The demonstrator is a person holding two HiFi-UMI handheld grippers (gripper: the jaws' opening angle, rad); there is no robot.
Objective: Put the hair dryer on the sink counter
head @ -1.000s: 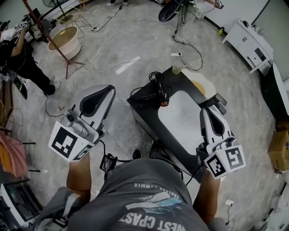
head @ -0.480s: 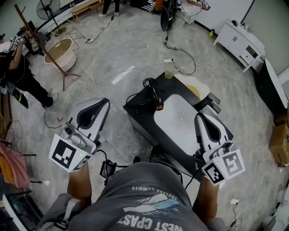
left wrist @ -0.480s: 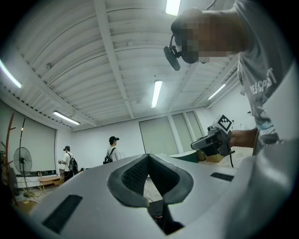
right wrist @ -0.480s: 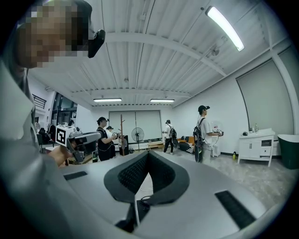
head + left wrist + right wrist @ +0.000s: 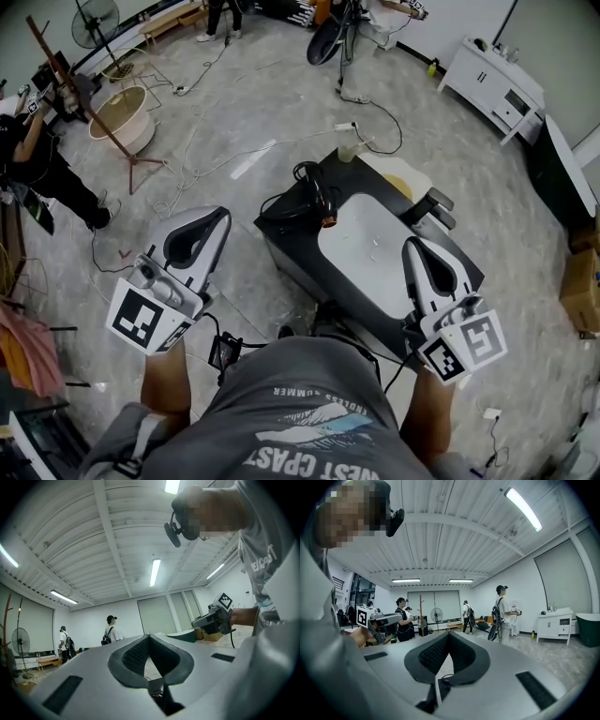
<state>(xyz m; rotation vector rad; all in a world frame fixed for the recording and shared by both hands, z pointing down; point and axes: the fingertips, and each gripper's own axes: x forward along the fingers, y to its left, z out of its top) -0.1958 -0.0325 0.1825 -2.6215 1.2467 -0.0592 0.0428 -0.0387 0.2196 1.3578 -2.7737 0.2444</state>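
While the hair dryer [image 5: 317, 197] lay on the sink counter [image 5: 286, 242] just left of the basin [image 5: 370, 246], nozzle toward the person, the left gripper [image 5: 214, 221] and right gripper [image 5: 413, 247] hung short of that basin, jaws pressed together and empty, the left seemingly nearer.

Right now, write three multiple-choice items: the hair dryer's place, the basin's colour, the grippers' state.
1. The hair dryer lies: A on the counter beside the basin; B on the floor; C in a gripper.
2. The basin is: A yellow; B white; C red.
3. The left gripper and right gripper are: A both open; B both shut, empty; C shut on a cable.
Answers: A, it rests on the black top; B, the basin shows white; B, both jaw pairs meet with nothing between.
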